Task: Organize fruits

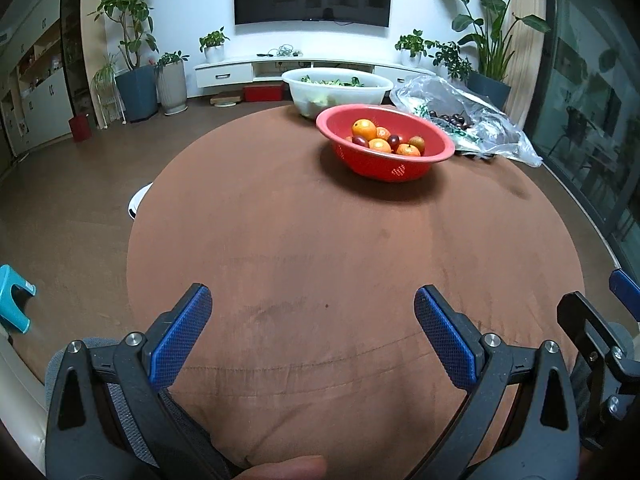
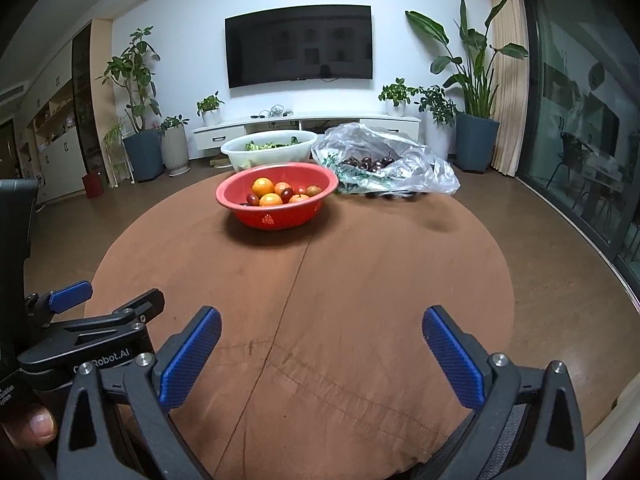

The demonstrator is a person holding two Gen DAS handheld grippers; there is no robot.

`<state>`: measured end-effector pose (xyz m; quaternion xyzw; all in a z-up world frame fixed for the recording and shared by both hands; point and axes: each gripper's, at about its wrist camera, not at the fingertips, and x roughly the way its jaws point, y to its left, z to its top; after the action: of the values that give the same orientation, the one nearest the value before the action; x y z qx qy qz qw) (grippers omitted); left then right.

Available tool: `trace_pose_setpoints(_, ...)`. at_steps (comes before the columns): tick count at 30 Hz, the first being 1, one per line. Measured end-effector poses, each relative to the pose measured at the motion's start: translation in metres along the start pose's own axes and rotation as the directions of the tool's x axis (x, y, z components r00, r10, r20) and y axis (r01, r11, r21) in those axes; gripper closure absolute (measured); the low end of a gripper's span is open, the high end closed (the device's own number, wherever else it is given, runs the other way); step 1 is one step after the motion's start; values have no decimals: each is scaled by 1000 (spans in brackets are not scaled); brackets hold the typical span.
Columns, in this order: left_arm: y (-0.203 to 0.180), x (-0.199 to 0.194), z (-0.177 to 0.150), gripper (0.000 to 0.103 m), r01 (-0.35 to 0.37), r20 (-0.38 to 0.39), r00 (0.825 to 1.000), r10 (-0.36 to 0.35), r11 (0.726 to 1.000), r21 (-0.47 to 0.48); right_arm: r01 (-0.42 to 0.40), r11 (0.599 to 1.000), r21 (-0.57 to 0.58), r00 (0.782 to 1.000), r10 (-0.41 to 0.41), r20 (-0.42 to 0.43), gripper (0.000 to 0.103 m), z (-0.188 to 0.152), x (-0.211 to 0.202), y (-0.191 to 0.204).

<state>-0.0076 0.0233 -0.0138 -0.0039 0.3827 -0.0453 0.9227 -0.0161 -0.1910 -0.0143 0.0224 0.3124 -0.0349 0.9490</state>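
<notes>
At twelve o'clock, the red bowl (image 2: 277,194) holds fruit; bagged dark fruit (image 2: 370,164) remains; both grippers (image 1: 313,320) (image 2: 322,338) gape empty.

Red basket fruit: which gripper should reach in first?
Probably right. The red basket sits nearly straight ahead of the right gripper; from the left gripper it lies off to the right. Both are open.

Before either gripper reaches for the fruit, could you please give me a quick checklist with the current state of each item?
1. Left gripper open, empty: ok.
2. Right gripper open, empty: ok.
3. Red basket upright on the table: ok.
4. Path from grippers to basket free: ok.
5. Plastic bag of dark fruit open enough to reach in: cannot tell.
6. Spare container for sorting: cannot tell; white basin already holds greens.
</notes>
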Motion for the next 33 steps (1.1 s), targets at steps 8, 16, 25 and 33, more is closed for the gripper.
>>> trace_pose_setpoints(8, 0, 9, 0, 1, -2, -13, 1000, 2, 1000, 3, -3, 1000, -10, 1000, 3, -17, 0, -5, 4, 4)
trace_pose_setpoints(16, 0, 10, 1, 1, -3, -13, 1000, 3, 1000, 5, -4, 1000, -10, 1000, 4, -21, 0, -6, 4, 5)
trace_pose_setpoints(25, -1, 11, 0, 1, 0, -13, 1000, 0, 1000, 8, -5, 1000, -11, 1000, 5, -22, 0, -6, 4, 6)
trace_pose_setpoints(33, -1, 11, 0, 1, -1, -13, 1000, 1, 1000, 8, -6, 1000, -13, 1000, 6, -27, 0, -8, 6, 7)
